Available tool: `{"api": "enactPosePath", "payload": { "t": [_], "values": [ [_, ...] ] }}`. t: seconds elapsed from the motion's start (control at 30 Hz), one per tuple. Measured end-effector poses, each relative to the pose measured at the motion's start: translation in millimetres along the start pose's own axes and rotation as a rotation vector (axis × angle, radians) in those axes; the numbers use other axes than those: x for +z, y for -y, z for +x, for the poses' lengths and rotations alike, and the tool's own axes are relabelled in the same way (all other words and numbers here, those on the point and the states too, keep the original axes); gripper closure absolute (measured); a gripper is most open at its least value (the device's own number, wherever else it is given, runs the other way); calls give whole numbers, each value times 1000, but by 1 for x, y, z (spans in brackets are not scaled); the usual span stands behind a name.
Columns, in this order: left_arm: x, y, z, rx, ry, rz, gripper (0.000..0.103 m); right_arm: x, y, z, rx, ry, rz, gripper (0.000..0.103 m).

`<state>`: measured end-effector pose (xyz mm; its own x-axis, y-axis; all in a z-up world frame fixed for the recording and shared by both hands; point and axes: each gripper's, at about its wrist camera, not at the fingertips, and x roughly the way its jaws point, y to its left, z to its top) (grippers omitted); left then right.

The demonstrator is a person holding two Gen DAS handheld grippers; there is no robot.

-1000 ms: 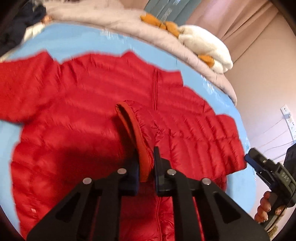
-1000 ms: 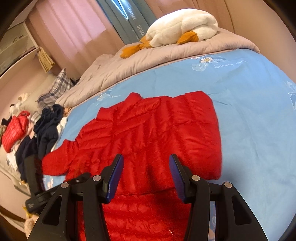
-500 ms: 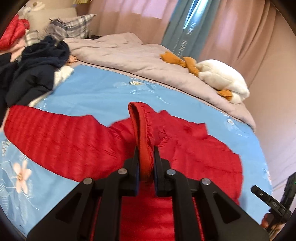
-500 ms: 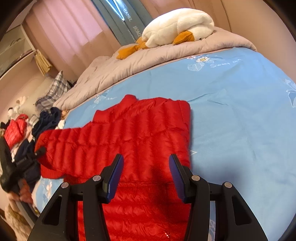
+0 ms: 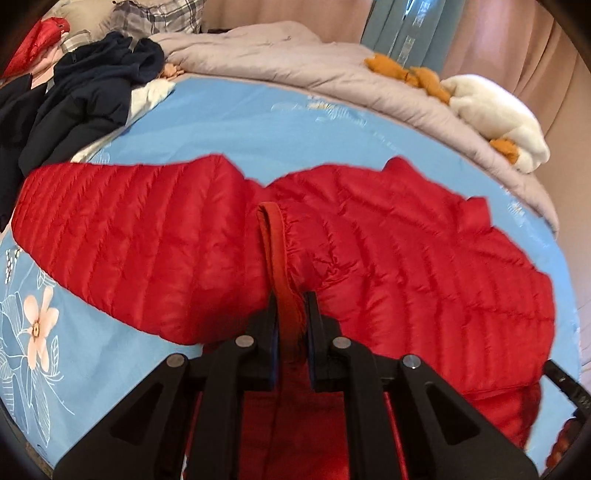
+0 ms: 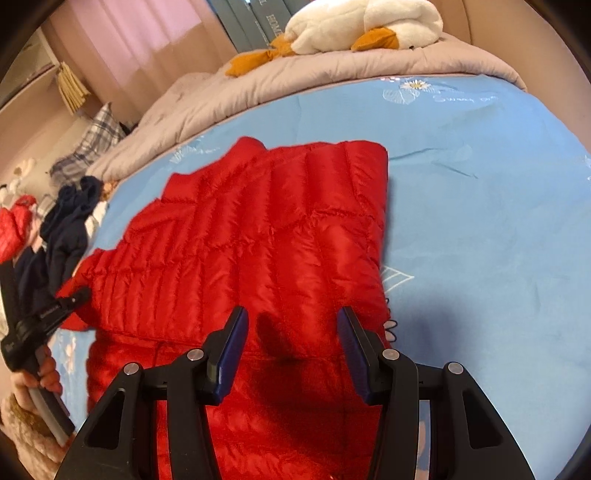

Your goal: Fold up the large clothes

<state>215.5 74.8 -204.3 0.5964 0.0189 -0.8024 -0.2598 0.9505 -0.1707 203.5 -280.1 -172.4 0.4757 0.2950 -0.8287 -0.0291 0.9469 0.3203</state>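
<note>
Left gripper (image 5: 291,306) was clamped tight on the sleeve cuff (image 5: 275,240) of the red down jacket (image 5: 424,266), jaws nearly together with only the cuff's banded edge between them. The grip sat on the cuff probably because that is the sleeve's firmest handle; from there the whole sleeve can be carried over the body in one sweep.

Right gripper (image 6: 291,339) hung over the jacket's lower half with jaws spread wide and nothing held. I could not tell whether its tips touched the fabric. Judged purpose: ready to pin or take the hem while the sleeve is laid.

Jacket lay flat on the blue bedsheet (image 6: 480,221), filling the centre of both views. In the left wrist view the free sleeve ran out toward 9 o'clock and the body toward 3 o'clock. In the right wrist view the edge at 3 o'clock was straight, seemingly folded in. Quilted horizontal baffles, glossy shell, puffy; likely springy and slippery, so folds may creep open.

Plush duck (image 6: 362,26) at 12 o'clock on the grey duvet (image 6: 295,81).
</note>
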Motion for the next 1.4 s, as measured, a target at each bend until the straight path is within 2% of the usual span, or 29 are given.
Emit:
{"api": "enactPosePath", "payload": {
  "t": [0.33,0.47,0.53,0.67,0.8,0.87,0.93,1.0,1.07,1.1,1.17,1.23,1.37,1.4],
  "values": [
    [-9,-7,23,17,-66,-12,86,-3,-5,8,-44,-25,-20,53],
    [-11,-10,23,8,-63,-34,85,-4,-4,11,-52,-33,-21,53],
    [-11,-13,21,-1,-75,-49,80,-4,-4,12,-60,-37,-22,53],
    [-6,-19,3,-12,-72,-44,73,-6,-5,12,-97,-35,-29,53],
    [1,-29,-33,-35,-21,-81,70,-7,-9,1,-157,-6,-45,53],
    [5,-35,-56,-69,20,-85,60,-8,-11,-7,-198,9,-45,53],
    [9,-44,-80,-88,71,-104,44,-10,-14,-16,-202,19,-44,53],
    [12,-53,-104,-107,117,-125,38,-12,-23,-32,-190,38,-51,53],
    [15,-62,-127,-122,145,-138,25,-14,-35,-47,-196,68,-59,53],
    [15,-66,-139,-126,164,-142,15,-14,-42,-56,-196,88,-64,52],
    [13,-70,-160,-139,216,-136,11,-15,-53,-72,-183,126,-66,45],
    [11,-75,-179,-158,257,-123,1,-16,-67,-91,-160,179,-57,31],
    [3,-95,-206,-168,321,-160,0,-20,-95,-123,-130,265,-65,24],
    [-1,-101,-209,-164,328,-180,0,-23,-103,-133,-119,296,-70,15]
  ]
}}
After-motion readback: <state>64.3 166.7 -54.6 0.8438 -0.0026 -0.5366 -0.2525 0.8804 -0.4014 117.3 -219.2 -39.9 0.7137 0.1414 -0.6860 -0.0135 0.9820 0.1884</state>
